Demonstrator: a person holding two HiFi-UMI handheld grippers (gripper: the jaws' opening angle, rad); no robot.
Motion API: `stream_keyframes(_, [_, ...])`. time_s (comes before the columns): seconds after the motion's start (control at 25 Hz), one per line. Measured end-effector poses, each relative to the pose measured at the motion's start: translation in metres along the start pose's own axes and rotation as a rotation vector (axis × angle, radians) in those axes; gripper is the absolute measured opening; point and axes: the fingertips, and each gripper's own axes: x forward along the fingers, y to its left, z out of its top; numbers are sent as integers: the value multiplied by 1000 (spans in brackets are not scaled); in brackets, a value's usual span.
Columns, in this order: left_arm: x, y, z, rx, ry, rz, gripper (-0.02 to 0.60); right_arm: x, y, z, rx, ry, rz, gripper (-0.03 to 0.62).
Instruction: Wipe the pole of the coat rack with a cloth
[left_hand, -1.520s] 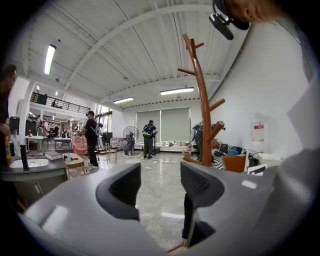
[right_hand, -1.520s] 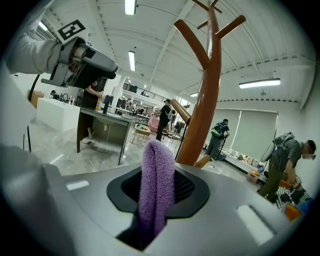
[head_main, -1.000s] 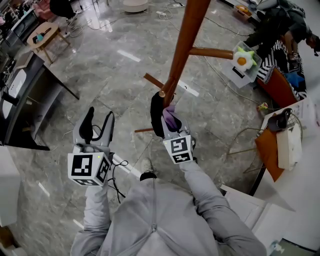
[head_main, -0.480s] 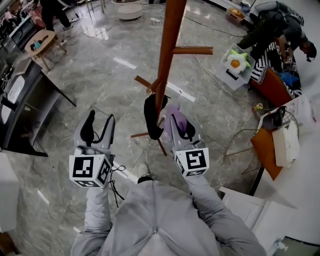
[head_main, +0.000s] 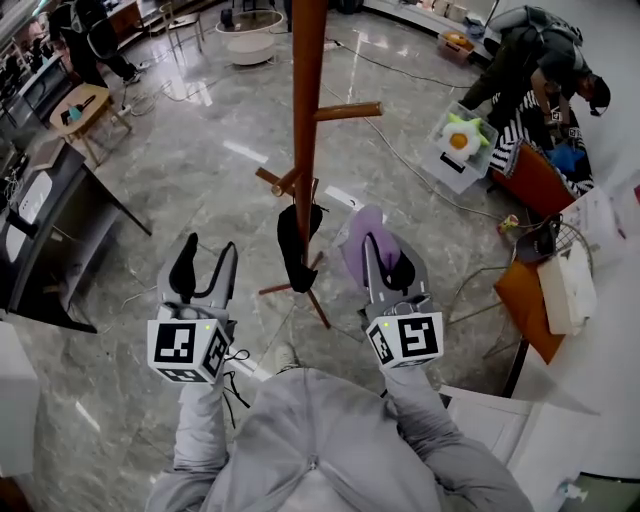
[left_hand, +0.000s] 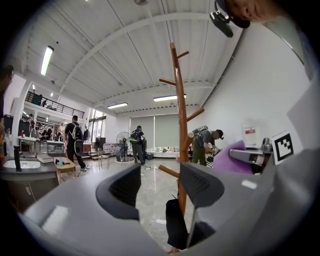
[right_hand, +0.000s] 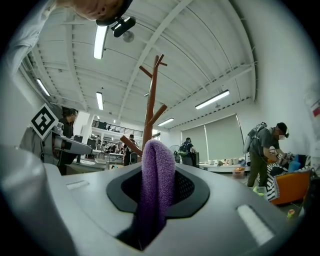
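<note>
The coat rack's brown wooden pole (head_main: 304, 120) stands upright on the marble floor, with short pegs and a black item (head_main: 292, 245) hanging low on it. My right gripper (head_main: 381, 252) is shut on a purple cloth (head_main: 356, 232) and hangs just right of the pole, apart from it. In the right gripper view the purple cloth (right_hand: 157, 160) is pinched between the jaws, with the coat rack (right_hand: 150, 110) beyond. My left gripper (head_main: 206, 258) is open and empty, left of the pole. In the left gripper view the pole (left_hand: 181, 130) rises past the spread jaws.
People (head_main: 545, 60) bend over boxes at the back right by an orange chair (head_main: 530, 170). A dark desk (head_main: 50, 200) and a small wooden table (head_main: 82, 98) stand at the left. A white table (head_main: 600, 330) lies to the right. Cables cross the floor.
My right gripper, which had the cloth against the pole, has drawn back and to the right, off the pole. The left gripper has hardly moved.
</note>
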Motion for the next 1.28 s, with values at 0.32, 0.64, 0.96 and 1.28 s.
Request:
stream_keyframes(0.32, [-9, -25, 6, -6, -20, -14, 267, -30, -18, 31, -3, -61, -45, 71])
stream_keyframes(0.64, [-22, -40, 9, -9, -38, -8, 268, -54, -19, 31, 5, -59, -51, 70])
stream_keyframes(0.96, [-37, -47, 16, -7, -55, 4, 268, -66, -16, 34, 6, -60, -41, 69])
stream_keyframes(1.28, [-49, -48, 21, -5, -71, 10, 268, -72, -8, 38, -4, -63, -31, 69])
